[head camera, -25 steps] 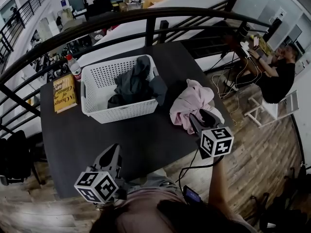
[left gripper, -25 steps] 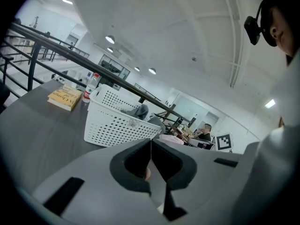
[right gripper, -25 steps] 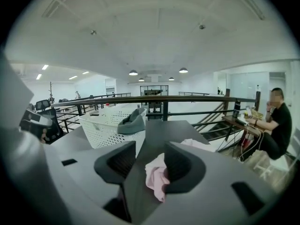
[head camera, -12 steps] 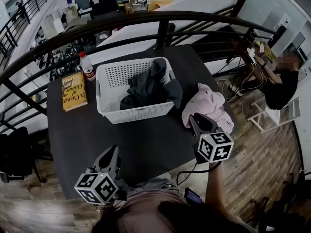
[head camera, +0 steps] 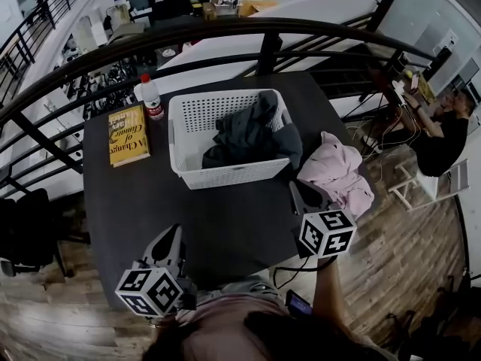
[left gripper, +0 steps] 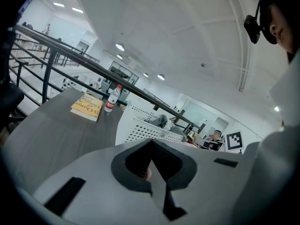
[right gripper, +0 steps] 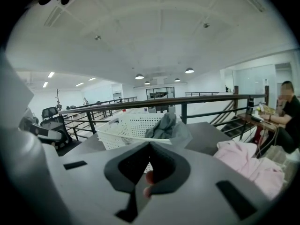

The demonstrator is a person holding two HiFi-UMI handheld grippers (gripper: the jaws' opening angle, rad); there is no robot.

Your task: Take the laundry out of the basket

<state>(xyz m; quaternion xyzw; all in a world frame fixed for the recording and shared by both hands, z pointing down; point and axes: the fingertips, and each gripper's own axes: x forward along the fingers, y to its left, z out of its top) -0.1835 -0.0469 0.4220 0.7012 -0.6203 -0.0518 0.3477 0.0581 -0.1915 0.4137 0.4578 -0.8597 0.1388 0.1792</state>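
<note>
- Head view: the basket (head camera: 225,176) could be dragged or tipped if the dark laundry (head camera: 252,135) draped over its right rim is pulled sideways.
- The rest of it is heaped inside; a pink garment (head camera: 340,173) is laid on the table (head camera: 225,228) just beside.
- Left gripper (head camera: 175,235) jaws are pressed together, empty; right gripper (head camera: 297,192) jaws have just been closing, with nothing between.

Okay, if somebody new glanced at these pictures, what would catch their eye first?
A white perforated basket stands on the dark table, with dark grey clothes heaped inside and spilling over its right rim. A pink garment lies crumpled on the table just right of the basket. A yellow book lies to its left.
</note>
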